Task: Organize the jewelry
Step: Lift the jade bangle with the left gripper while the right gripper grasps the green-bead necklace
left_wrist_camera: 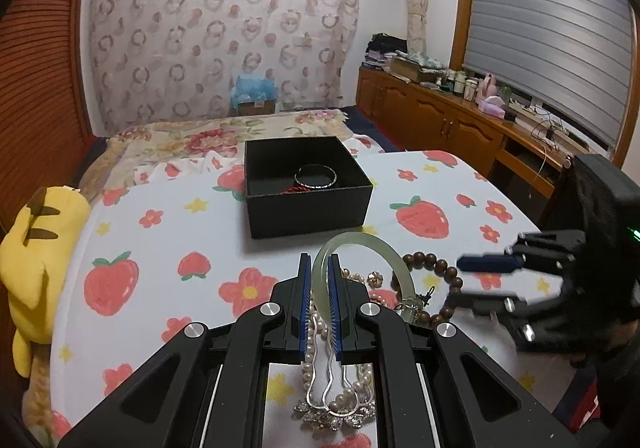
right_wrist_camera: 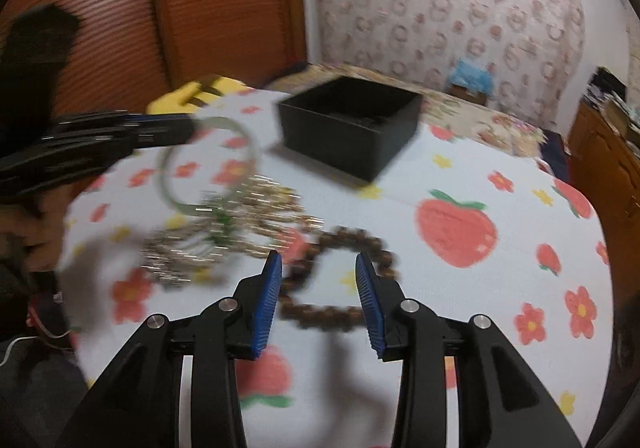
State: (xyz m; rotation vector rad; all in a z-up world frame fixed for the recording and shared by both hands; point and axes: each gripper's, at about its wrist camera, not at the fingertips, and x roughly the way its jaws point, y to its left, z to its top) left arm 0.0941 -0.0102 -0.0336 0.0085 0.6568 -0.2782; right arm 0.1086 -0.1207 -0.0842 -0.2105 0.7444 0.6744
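Observation:
My left gripper (left_wrist_camera: 319, 262) is shut on a pale green jade bangle (left_wrist_camera: 360, 242), held upright above a pile of pearl and silver necklaces (left_wrist_camera: 340, 400). An open black box (left_wrist_camera: 308, 204) stands beyond it and holds a silver bangle (left_wrist_camera: 316, 176) and a red cord. A brown bead bracelet (left_wrist_camera: 444, 280) lies to the right. My right gripper (right_wrist_camera: 319, 268) is open just above that bead bracelet (right_wrist_camera: 340, 312). The right view, blurred, shows the left gripper (right_wrist_camera: 188, 130) with the bangle (right_wrist_camera: 208, 164) and the box (right_wrist_camera: 348, 124).
The table wears a white cloth with strawberries and flowers (left_wrist_camera: 160, 232). A yellow plush toy (left_wrist_camera: 36, 248) sits at its left edge. A bed (left_wrist_camera: 200, 136) lies behind, and a wooden cabinet (left_wrist_camera: 460, 120) with clutter runs along the right wall.

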